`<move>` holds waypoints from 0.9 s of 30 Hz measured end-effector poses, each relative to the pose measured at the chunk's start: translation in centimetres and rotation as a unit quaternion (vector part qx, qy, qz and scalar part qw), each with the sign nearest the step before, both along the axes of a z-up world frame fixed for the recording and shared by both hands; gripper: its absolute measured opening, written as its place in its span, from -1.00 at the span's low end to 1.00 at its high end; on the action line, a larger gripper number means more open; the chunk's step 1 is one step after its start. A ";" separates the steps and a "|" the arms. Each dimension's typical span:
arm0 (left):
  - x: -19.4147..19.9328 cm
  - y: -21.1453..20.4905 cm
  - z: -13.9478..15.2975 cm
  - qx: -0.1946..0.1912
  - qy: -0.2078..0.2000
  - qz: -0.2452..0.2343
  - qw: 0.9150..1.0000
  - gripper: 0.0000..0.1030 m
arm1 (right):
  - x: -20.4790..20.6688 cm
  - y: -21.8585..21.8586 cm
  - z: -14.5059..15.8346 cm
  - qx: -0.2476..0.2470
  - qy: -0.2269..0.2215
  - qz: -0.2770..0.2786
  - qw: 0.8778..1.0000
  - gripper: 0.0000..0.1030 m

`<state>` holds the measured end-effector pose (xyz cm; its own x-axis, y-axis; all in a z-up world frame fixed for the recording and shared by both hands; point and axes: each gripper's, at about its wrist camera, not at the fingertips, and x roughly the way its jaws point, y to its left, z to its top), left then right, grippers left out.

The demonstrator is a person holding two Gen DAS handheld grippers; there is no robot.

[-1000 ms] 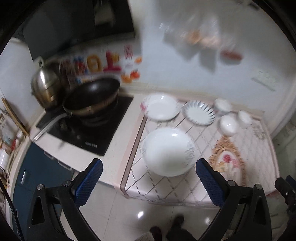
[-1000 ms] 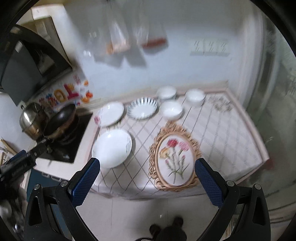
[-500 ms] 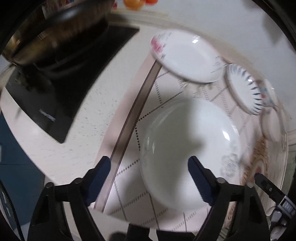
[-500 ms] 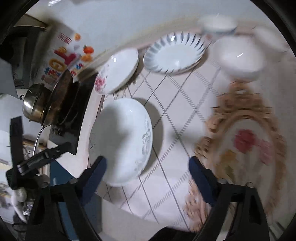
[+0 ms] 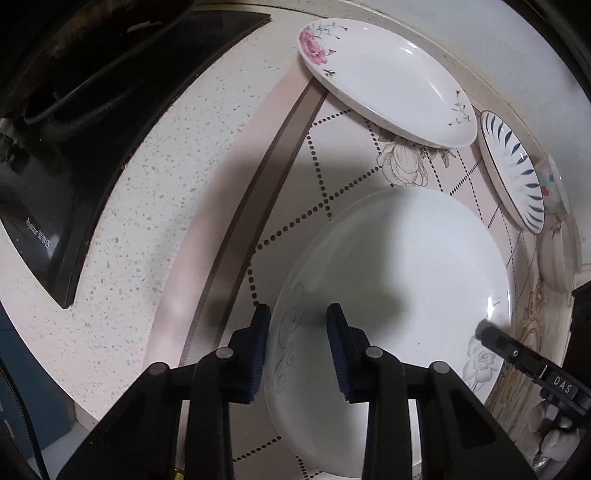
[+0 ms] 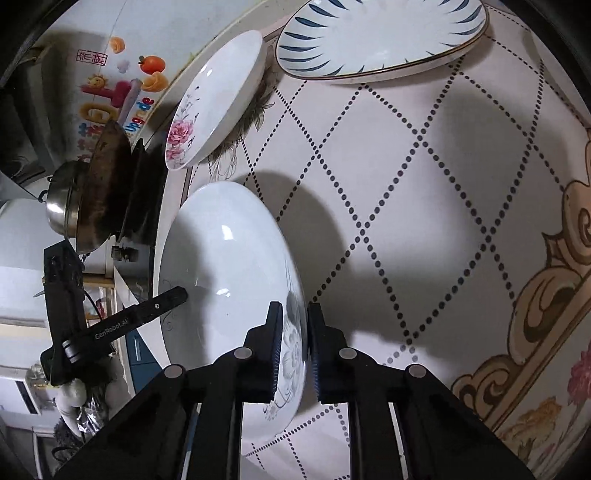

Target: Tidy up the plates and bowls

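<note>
A large white plate (image 5: 399,295) with a faint grey flower print lay on the patterned cloth (image 6: 406,166) near the front edge of the tabletop (image 5: 155,192), and both tongs had hold of it. The left tongs (image 5: 298,332) had just been closing and straddled the plate's left rim, one blue pad outside the edge and one over the inside; whether both pads pressed the rim could not be told for sure. The right tongs (image 6: 293,339) had also just been closing and were clamped nearly together on the opposite rim, right over the grey flower.

Toward the back edge of the tabletop sat a plate with a pink rose (image 5: 384,74), and just beside it, further right, a plate with blue stripes (image 6: 376,33). Small bowls (image 5: 557,254) showed only at the far right of the left view, too squeezed to make out. A black stove (image 5: 66,122) took up the left end of the tabletop, with a dark wok (image 6: 103,188) and a steel pot (image 6: 59,206) on it.
</note>
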<state>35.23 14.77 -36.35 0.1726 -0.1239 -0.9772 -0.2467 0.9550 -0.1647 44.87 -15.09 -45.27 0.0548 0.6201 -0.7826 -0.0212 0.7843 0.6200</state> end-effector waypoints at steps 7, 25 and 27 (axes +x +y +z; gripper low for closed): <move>-1.2 -2.3 1.6 0.007 -0.012 -0.016 1.000 -0.45 | -0.7 -1.4 0.7 -0.016 -0.022 0.006 1.000 -0.70; -2.0 -16.0 3.4 -0.026 -0.053 -0.131 0.990 -0.44 | -7.2 -17.0 5.9 -0.040 -0.063 -0.085 0.994 -0.70; -1.7 -18.2 2.9 -0.029 -0.056 -0.146 0.987 -0.44 | -7.9 -19.0 5.9 -0.046 -0.062 -0.100 0.992 -0.70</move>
<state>33.53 -3.43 -33.48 0.2275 -0.2400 -0.9437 0.0609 0.9708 -0.2322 36.94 -34.04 -39.40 0.2695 0.5130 -0.8150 0.0685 0.8339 0.5476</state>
